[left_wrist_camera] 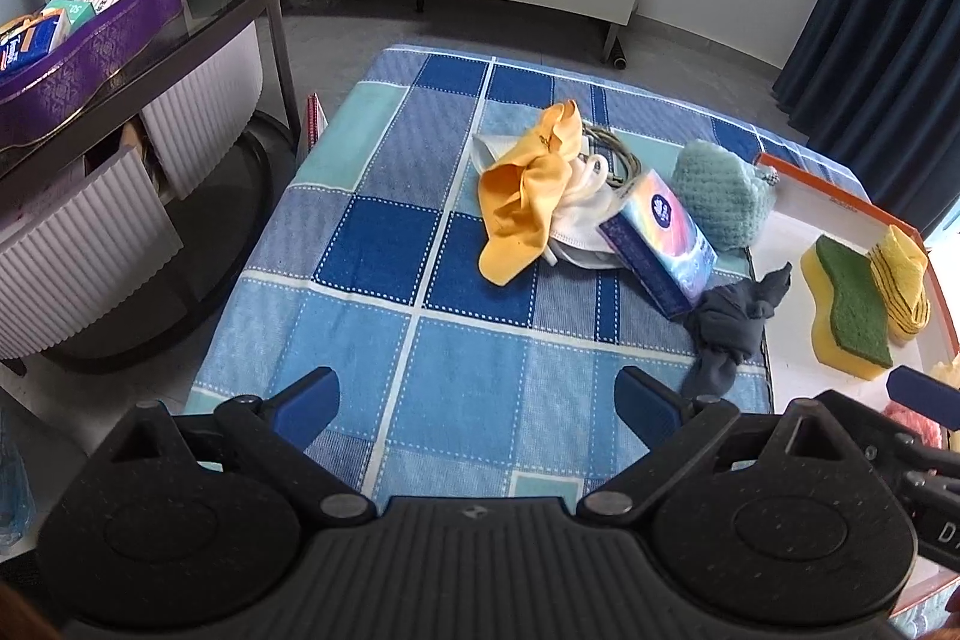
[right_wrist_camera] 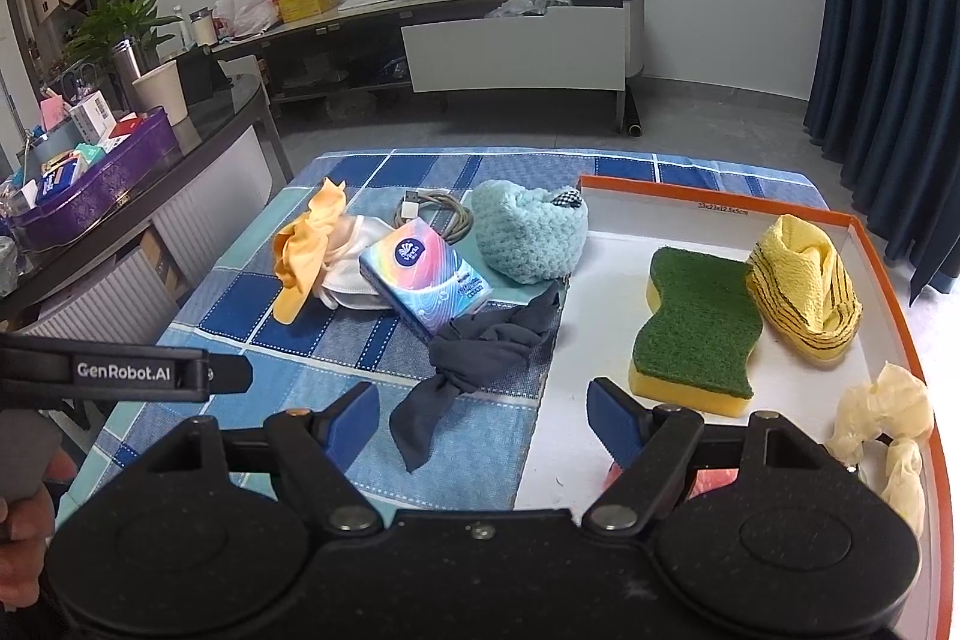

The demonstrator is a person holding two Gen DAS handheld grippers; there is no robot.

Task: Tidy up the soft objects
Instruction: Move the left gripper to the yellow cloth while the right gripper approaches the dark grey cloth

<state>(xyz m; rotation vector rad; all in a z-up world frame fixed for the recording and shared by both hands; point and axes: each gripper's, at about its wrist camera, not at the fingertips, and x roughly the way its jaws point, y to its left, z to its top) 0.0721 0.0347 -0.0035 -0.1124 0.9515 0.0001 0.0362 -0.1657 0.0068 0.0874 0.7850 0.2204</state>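
On the blue checked cloth (left_wrist_camera: pixel 384 244) lie an orange cloth (left_wrist_camera: pixel 528 196) over a white mask (left_wrist_camera: pixel 576 244), a tissue pack (left_wrist_camera: pixel 657 238), a teal knitted pouch (left_wrist_camera: pixel 714 196) and a dark grey sock (left_wrist_camera: pixel 729 322). The orange-rimmed white tray (right_wrist_camera: pixel 720 199) holds a green-and-yellow sponge (right_wrist_camera: pixel 696 328), a yellow striped cloth (right_wrist_camera: pixel 804 292), a cream glove (right_wrist_camera: pixel 882 418) and something pink, mostly hidden. My left gripper (left_wrist_camera: pixel 477 409) is open above the cloth's near part. My right gripper (right_wrist_camera: pixel 483 418) is open, just short of the sock (right_wrist_camera: pixel 474 358).
A grey cable (right_wrist_camera: pixel 438 208) lies behind the tissue pack (right_wrist_camera: pixel 423 274). A dark side table (left_wrist_camera: pixel 228 10) with a purple box (left_wrist_camera: pixel 90 52) of packets stands on the left. A TV bench (right_wrist_camera: pixel 516 40) is at the back and blue curtains (right_wrist_camera: pixel 894 40) on the right.
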